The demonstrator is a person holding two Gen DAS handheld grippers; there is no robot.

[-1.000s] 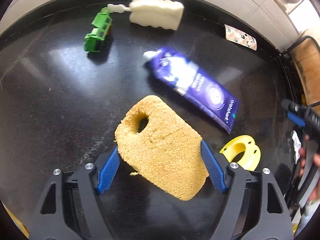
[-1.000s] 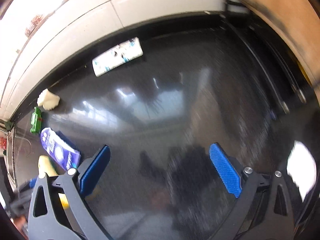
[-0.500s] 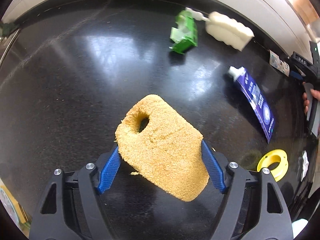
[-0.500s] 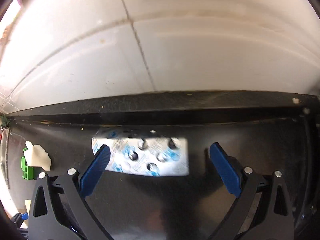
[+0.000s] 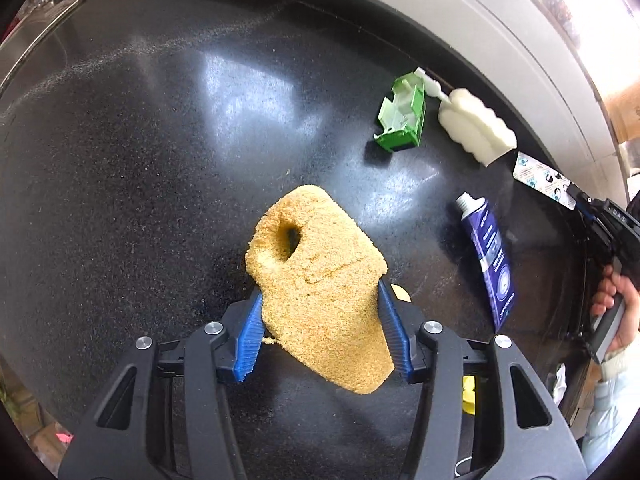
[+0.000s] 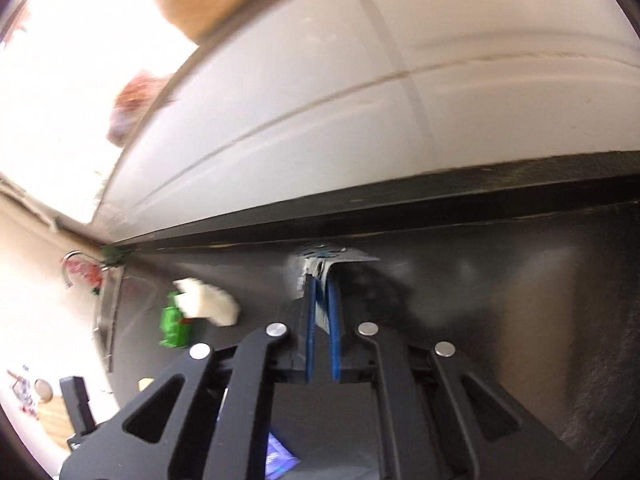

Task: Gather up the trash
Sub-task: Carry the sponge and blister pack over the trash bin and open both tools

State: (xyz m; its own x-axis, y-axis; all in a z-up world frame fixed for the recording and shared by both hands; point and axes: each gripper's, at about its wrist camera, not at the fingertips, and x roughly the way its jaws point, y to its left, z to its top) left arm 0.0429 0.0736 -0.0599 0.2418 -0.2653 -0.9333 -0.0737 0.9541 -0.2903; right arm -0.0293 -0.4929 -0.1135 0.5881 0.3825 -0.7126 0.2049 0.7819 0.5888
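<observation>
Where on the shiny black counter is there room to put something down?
The wide bare black countertop left of the green plastic toy, toward the steel sink. The right side is crowded: white foam brush, blue tube.

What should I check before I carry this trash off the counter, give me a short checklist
1. Left gripper on the sponge: ok, both pads press its sides and its jaws have just been closing.
2. Right gripper on the blister pack: ok, its jaws have just closed with the pack pinched between the pads.
3. Sponge clear of the counter: cannot tell.
4. Trash left behind: not ok, the tube, white sponge and green piece lie on the counter.
5. Bin in view: not ok, neither view shows one.
</observation>
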